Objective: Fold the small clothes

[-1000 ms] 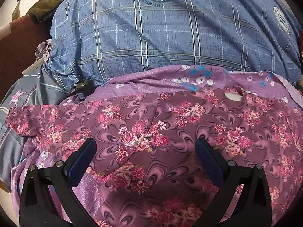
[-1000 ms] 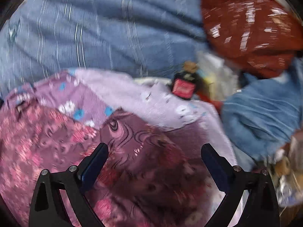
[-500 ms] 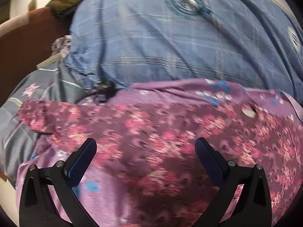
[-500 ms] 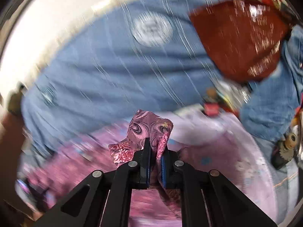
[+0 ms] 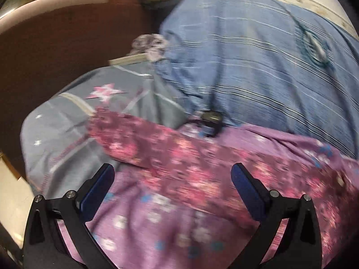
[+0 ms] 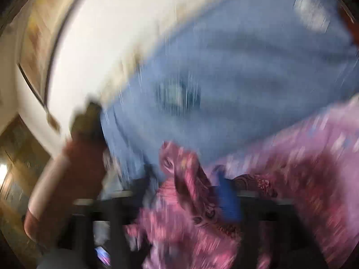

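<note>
- Left wrist view: since a second ago my left gripper (image 5: pixel 171 187) has swung left. The brown headboard (image 5: pixel 56 51) and grey star sheet (image 5: pixel 74 121) now fill that side, and the garment's (image 5: pixel 179 157) sleeve end sits nearer the frame's middle.
- My left gripper is spread wide and holds nothing. It hovers over the lilac cloth (image 5: pixel 145 219) that the garment lies on. The garment stretches across the bed from the star sheet towards the right edge, below the blue blanket (image 5: pixel 258 67). A small black object (image 5: pixel 211 121) lies at the garment's far edge.
- Right wrist view: half a second ago my right gripper (image 6: pixel 190 192) was clamped on a garment corner. Now the frame is badly smeared. Fabric (image 6: pixel 186 179) bunches up around a blue pad (image 6: pixel 226 199), but whether the jaws are pinched or parted I cannot tell.
- Risk, as I judge it: this fast swing could pull the corner out of a shallow pinch, or drag the lilac cloth along, leaving a crooked fold. My left gripper pins nothing down, so the whole garment may slide.
</note>
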The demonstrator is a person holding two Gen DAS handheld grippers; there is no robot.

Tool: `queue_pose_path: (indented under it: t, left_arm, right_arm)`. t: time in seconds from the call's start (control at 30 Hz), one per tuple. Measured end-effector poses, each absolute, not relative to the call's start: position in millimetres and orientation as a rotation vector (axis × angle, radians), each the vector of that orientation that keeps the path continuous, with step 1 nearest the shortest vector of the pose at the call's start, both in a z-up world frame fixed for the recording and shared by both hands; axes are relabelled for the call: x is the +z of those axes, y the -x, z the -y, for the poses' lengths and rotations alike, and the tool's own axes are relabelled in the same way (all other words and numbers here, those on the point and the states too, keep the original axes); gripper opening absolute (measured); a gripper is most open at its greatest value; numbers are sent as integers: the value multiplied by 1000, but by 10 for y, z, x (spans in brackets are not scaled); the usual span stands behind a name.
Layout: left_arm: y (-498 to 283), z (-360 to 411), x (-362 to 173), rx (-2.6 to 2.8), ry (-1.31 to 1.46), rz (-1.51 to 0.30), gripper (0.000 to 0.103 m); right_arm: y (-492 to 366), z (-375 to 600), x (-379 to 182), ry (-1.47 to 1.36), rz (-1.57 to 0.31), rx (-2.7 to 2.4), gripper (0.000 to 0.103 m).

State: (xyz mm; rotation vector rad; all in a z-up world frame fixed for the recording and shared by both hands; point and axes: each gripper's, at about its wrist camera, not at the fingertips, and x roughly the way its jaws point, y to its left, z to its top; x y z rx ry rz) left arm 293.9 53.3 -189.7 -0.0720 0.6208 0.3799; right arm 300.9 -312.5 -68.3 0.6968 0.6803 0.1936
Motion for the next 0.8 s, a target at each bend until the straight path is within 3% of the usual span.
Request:
queue_pose_path:
  t: [0.13, 0.4, 0.67, 0.8]
  left_arm:
    - [-2908, -867, -1886, 434, 158, -613, 103]
    - [-3011, -658, -2024, 299, 236, -672, 103]
    - [-3432, 185, -2230, 45, 139, -734, 103]
    - [-3686, 475, -2496, -75, 114, -886, 103]
  right_arm:
    - [-3121, 2660, -1122, -650, -777, 307, 74]
    - [-2561, 3239, -1597, -363, -776, 19, 75]
    - [-2320, 3980, -2322, -570, -758, 31, 75]
    - [-2253, 4436, -2343, -629, -733, -60, 75]
